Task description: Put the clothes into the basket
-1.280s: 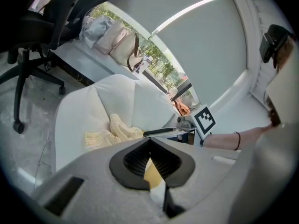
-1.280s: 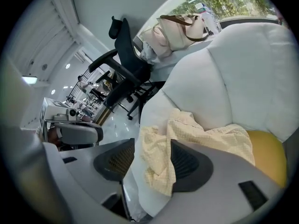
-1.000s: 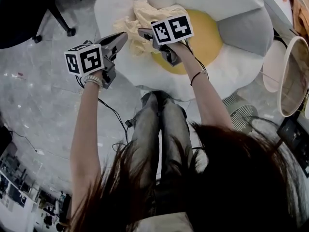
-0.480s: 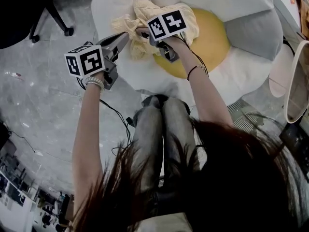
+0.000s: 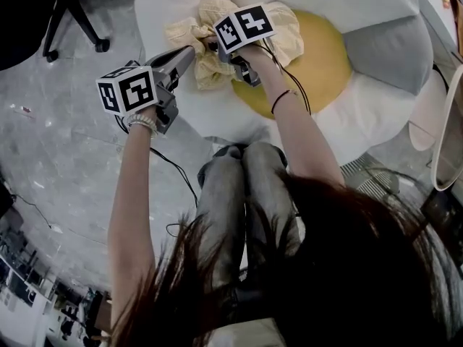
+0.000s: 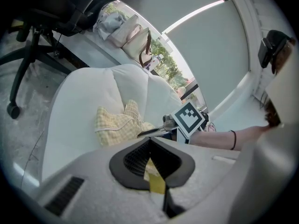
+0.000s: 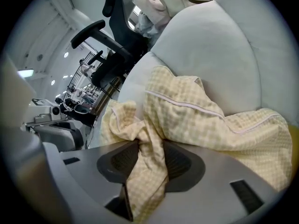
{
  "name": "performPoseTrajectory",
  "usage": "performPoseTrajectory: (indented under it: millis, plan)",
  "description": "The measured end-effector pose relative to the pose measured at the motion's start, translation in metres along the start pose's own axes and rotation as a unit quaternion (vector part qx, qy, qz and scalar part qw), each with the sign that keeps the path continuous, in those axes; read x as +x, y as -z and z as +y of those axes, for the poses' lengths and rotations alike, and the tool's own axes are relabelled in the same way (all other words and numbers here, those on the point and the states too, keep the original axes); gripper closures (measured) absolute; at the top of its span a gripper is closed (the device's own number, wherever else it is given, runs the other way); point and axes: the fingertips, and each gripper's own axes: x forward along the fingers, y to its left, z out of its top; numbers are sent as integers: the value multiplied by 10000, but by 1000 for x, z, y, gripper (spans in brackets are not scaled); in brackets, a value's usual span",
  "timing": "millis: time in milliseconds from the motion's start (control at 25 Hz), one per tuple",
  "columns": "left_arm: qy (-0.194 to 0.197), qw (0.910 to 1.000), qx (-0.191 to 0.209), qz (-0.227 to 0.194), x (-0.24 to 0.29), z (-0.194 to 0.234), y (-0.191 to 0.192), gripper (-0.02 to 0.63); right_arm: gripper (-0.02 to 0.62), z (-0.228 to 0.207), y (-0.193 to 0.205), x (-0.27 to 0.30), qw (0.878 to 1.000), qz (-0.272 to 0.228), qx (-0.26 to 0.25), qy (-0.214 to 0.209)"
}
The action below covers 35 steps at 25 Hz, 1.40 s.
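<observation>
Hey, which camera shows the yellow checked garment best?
The right gripper view: the yellow checked garment fills it, a fold between the right gripper's jaws, which have just been closing. The head view shows it small, partly behind that gripper; the left gripper view shows it farther off.

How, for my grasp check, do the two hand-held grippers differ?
The right hand-held gripper has just been closing its jaws on the yellow checked garment, which sits between them; the left hand-held gripper has jaws together, nothing held. The right is over the garment; the left points at it from beside. Both carry marker cubes.
</observation>
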Motion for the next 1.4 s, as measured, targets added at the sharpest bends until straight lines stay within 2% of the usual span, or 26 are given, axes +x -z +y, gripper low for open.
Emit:
performPoseTrajectory:
  millis: [40,120,280,640,920,1120,1400]
  plan:
    - [10,10000,-17,-22,1,0,0,595,432,0,0,0,10000,15,33,-23]
    - [20,10000,-56,-62,2,0,0,595,503,1,1,0,9999,11,91,-63]
    - [31,9999,-107,-63,0,-3,0,595,542,4,1,-5,9998,-107,167,-6]
    - [-4,9988,-486,-3,-25,-33,6,595,548,21,7,-65,9978,-517,417,74]
    - [87,9987,-499,67,-37,-73,-3,595,548,38,1,-114,9951,-785,577,161]
    - [109,9989,-404,196,-46,-93,-10,595,548,54,-9,-142,9905,-1136,776,10]
    - [37,9991,-362,219,-61,-120,-20,595,548,74,-19,-183,9870,-1365,848,-21]
